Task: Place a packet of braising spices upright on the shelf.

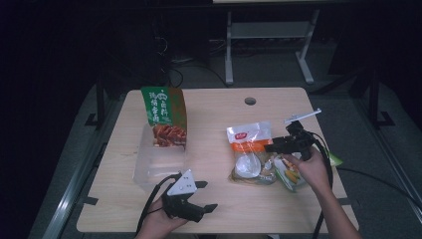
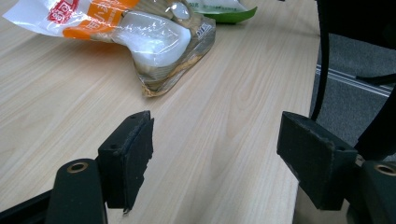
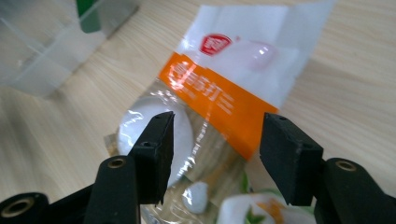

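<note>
Dark room, light wood table [image 1: 214,107] w/ a cable hole near its far edge. Orange-and-white snack bag [image 1: 250,152] lies flat right of centre, toward the right edge. Right gripper [image 1: 271,147] hovers just over it, jaws apart, nothing pinched; right gripper view shows the bag's red logo and orange band [image 3: 219,100]. Left gripper [image 1: 206,196] near the front edge, jaws wide, empty. High view adds green-red pouch [image 1: 164,117] standing in a clear tub [image 1: 157,162], left side.

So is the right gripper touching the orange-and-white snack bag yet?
Apart. In the right gripper view the right gripper hovers above the orange-and-white snack bag, jaws open either side of it, pressing nothing. The high view agrees.
</note>
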Demonstrator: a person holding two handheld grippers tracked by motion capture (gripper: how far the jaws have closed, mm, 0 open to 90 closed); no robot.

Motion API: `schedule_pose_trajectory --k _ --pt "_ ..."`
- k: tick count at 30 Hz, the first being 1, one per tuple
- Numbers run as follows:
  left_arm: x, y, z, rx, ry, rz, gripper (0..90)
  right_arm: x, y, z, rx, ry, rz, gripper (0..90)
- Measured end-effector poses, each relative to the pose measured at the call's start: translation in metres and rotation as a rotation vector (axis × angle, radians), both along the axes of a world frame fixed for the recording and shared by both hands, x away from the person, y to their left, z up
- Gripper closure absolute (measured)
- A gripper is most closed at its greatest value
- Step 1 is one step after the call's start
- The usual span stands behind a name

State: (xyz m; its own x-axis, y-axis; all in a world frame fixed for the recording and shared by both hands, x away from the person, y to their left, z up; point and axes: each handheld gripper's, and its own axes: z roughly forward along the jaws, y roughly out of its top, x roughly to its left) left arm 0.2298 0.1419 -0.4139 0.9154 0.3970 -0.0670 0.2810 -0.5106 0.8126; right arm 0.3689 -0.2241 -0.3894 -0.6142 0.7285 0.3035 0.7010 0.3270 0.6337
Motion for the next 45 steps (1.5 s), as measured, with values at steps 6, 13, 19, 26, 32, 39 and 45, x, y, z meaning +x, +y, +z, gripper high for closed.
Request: schedule_pose_trajectory --k 6,13,19,26,32,39,45 --pt "0.001 0.000 0.000 -0.002 0.002 0.001 26.3 0.006 -0.007 -0.010 -0.003 0.035 -0.030 41.7" --pt "0.001 -0.001 -0.001 0.001 0.004 -0.002 26.3 0.020 0.004 -0.021 -0.017 0.083 -0.036 42.0" --pt "0.001 0.000 0.000 -0.004 0.006 0.004 26.4 0.030 0.018 -0.028 -0.015 0.131 -0.024 58.0" --pt "0.003 0.000 0.000 -0.012 0.011 0.011 26.4 0.028 0.018 -0.026 -0.007 0.106 0.010 87.6" --pt "0.005 -0.001 0.002 -0.013 0.014 0.010 26.5 0.017 0.017 -0.017 0.028 0.079 0.042 89.7" --pt "0.008 -0.004 0.006 -0.029 0.018 0.027 26.5 -0.003 0.021 0.000 0.073 0.000 0.095 89.9" --pt "0.016 -0.015 0.009 -0.002 -0.004 0.048 26.5 -0.020 0.025 0.014 0.108 -0.056 0.157 90.0"
